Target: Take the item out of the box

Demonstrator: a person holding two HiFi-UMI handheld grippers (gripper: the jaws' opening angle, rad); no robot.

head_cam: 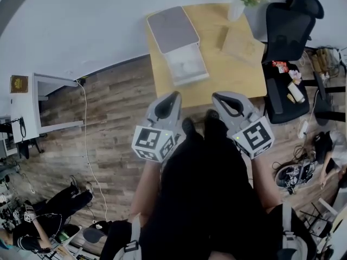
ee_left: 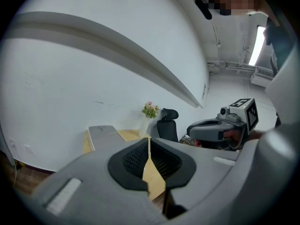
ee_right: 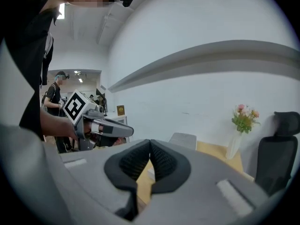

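The box (head_cam: 179,45) sits open on the wooden table (head_cam: 227,75), with its grey lid (head_cam: 172,28) folded back and a white tray part toward me. I cannot make out what lies inside it. My left gripper (head_cam: 174,97) and right gripper (head_cam: 218,98) hover side by side off the table's near edge, well short of the box. Both are shut with nothing between the jaws. In the left gripper view the pads (ee_left: 140,158) meet, and the box lid (ee_left: 104,134) lies far ahead. The right gripper view shows closed pads (ee_right: 161,161) and the box (ee_right: 183,139) beyond.
A flat brown cardboard piece (head_cam: 243,45) lies on the table's right side, near a white vase of flowers (head_cam: 238,1). A black office chair (head_cam: 287,31) stands at the table's right. A white cabinet (head_cam: 38,104) is at the left; cables and clutter cover the floor at right.
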